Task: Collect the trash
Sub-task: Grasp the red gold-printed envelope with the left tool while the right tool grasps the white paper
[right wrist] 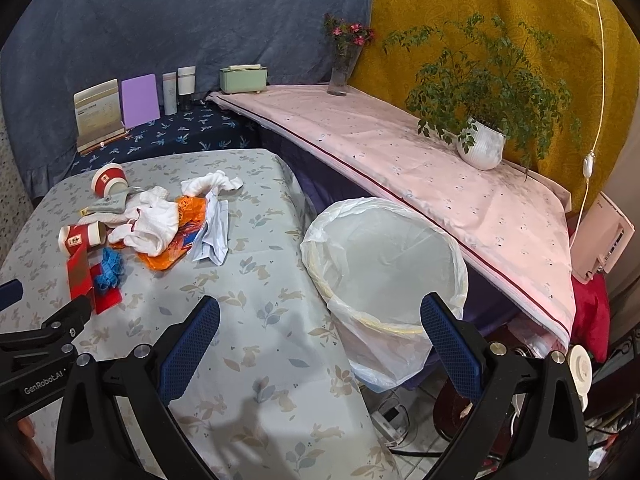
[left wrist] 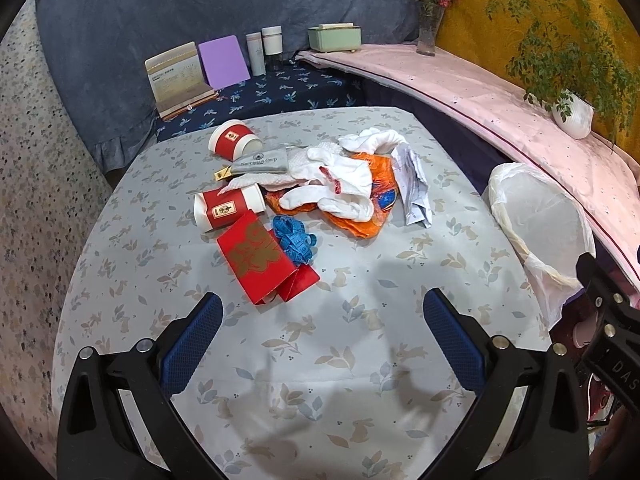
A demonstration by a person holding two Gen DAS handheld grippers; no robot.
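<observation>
While the trash point(left wrist: 320, 184) is lying heaped mid-table, untouched, both the left gripper point(left wrist: 322, 320) and right gripper point(right wrist: 320, 320) are hovering spread and empty, the right facing the lined bin point(right wrist: 384, 264) sitting just beside the table edge for easy dropping.

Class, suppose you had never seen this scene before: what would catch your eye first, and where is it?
The heap of litter mid-table draws the eye: an orange plastic bag under crumpled white cloths, with two tipped red paper cups on its left and a red envelope nearest the open left gripper. Next is the white-lined bin off the table's right edge, just ahead of the open right gripper.
</observation>
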